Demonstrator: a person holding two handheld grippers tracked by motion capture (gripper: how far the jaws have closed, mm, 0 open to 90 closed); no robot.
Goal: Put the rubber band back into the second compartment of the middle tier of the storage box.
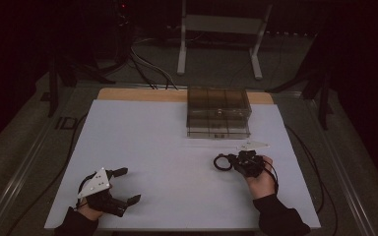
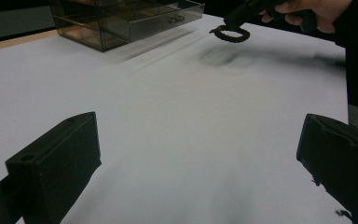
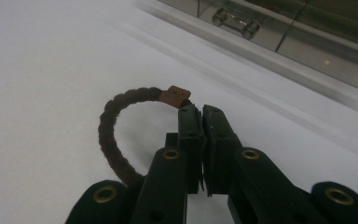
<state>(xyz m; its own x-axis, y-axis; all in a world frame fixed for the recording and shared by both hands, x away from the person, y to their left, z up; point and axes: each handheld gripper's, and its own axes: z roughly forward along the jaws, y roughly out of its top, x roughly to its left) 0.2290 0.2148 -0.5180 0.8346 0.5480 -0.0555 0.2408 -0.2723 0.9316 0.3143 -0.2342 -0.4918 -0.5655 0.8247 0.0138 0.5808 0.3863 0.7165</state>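
Nearest, the left tongs (image 1: pixel 126 186) rest on the white desk (image 1: pixel 167 147) with jaws spread wide, nothing between them. Farther on, the right tongs (image 3: pixel 201 116) are clamped on a dark braided bracelet (image 3: pixel 116 135), held just above the desk. Beyond stands a smoky clear drawer organizer (image 1: pixel 218 113).

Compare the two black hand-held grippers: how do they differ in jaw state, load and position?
The left gripper has its jaws wide apart and empty; the right gripper is clamped shut on a dark braided ring. The left sits near the white table's front edge; the right is close to the smoky clear plastic drawer box. Both have black jaws.
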